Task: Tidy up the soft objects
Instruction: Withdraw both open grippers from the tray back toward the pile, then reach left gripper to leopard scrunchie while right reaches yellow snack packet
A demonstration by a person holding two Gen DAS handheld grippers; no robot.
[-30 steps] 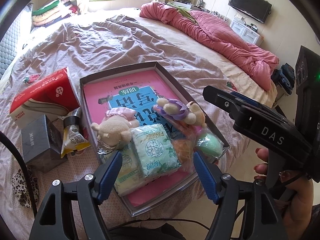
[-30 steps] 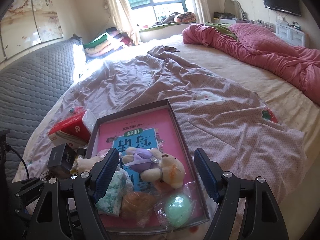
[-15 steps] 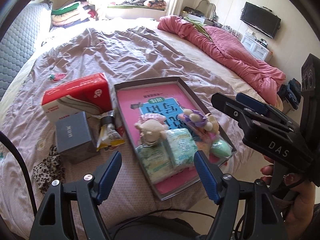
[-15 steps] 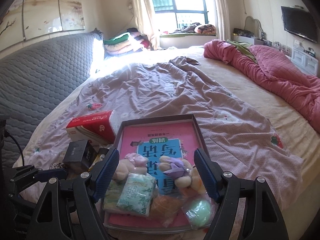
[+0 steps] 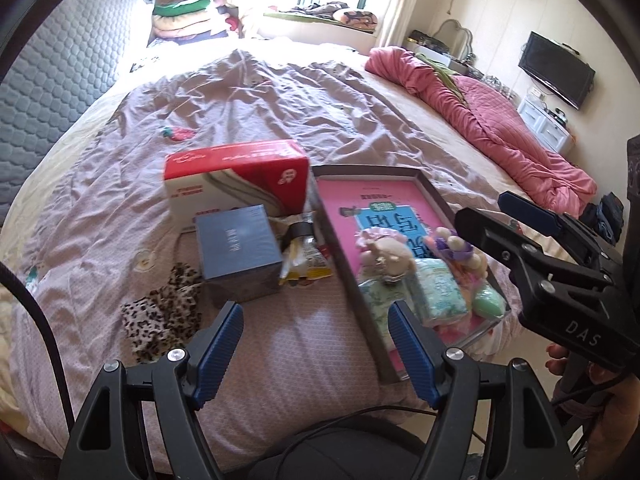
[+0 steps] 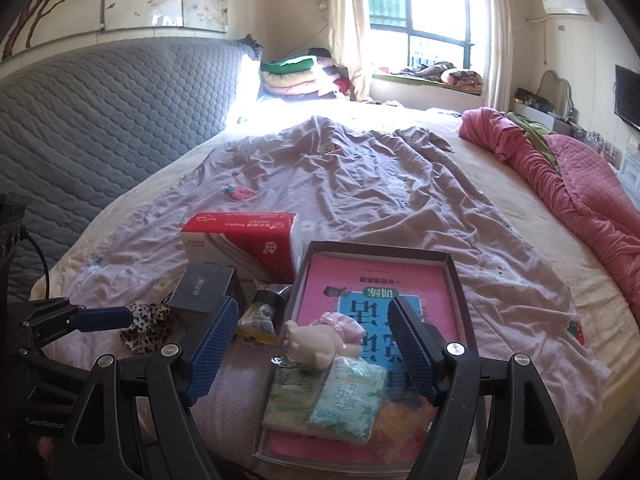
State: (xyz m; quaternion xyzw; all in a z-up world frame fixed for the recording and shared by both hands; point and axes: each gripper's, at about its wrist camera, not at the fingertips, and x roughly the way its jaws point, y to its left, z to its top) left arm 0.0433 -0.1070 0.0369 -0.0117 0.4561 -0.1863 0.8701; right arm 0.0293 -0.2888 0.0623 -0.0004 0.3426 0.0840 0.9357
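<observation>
Jaws wide apart and empty on your left gripper and right gripper. Plush toy lies in the tray on the bed; tissue box beside it.

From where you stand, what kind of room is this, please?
Most likely a home bedroom: a wide bed with a quilted headboard, a pink quilt, and a wall television.
</observation>
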